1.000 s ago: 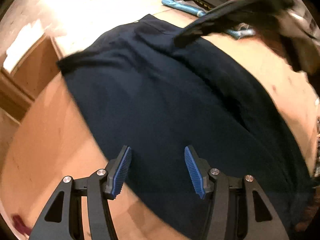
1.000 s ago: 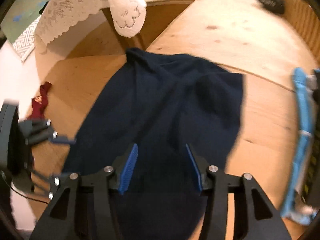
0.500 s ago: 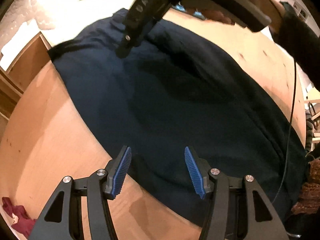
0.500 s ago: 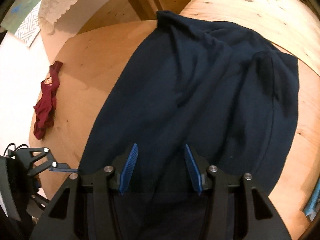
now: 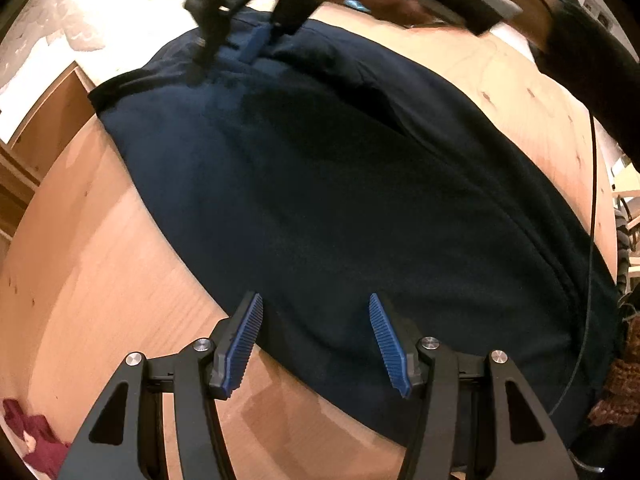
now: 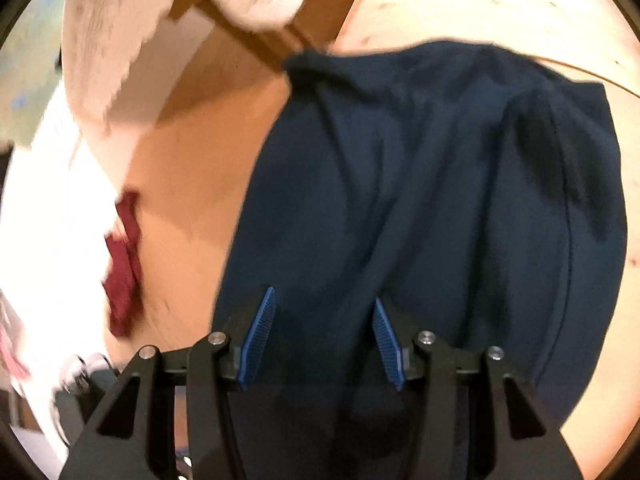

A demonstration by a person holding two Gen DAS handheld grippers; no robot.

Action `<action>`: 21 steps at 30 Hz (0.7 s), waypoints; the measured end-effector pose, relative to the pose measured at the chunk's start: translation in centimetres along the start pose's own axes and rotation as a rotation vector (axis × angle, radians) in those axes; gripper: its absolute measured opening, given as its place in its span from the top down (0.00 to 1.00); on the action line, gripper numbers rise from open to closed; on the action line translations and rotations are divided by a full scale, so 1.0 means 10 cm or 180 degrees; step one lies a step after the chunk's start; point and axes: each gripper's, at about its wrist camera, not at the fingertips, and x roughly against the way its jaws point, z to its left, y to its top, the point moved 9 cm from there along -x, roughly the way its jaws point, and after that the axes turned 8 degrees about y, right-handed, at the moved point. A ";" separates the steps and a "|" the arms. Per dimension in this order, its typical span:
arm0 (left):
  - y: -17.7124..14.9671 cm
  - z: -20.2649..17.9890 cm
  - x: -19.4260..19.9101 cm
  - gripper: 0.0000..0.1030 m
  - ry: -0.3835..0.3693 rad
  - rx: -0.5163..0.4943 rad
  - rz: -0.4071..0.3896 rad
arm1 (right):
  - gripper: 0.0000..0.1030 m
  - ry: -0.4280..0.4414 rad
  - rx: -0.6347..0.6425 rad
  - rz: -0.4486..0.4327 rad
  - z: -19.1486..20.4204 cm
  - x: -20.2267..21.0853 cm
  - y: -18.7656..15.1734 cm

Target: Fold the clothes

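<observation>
Dark navy cloth garment spread across pale wooden table, centre frame; left gripper and right gripper both released, empty.

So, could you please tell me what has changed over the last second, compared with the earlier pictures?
The right claw has swung in over the far end of the navy garment and come down close to the cloth there. In the right wrist view the garment fills more of the frame. Nothing was taken hold of or let go. Both claws, the left claw included, stay open and empty, and the garment stays spread on the wooden table.

The right gripper has swung in over the navy garment's far end — lower, closer.
</observation>
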 end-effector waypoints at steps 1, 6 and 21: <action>0.02 0.05 -0.01 0.48 -0.0002 0.0041 -0.0012 | 0.53 0.0001 -0.0035 -0.0023 -0.04 0.00 0.07; 0.10 0.27 -0.04 0.48 -0.0075 0.0264 -0.0090 | 0.53 -0.0068 0.0071 -0.0197 -0.10 -0.11 0.40; -0.04 0.35 0.01 0.48 0.0031 0.0096 -0.0143 | 0.92 -0.1106 0.0904 -0.0120 0.32 -0.23 0.49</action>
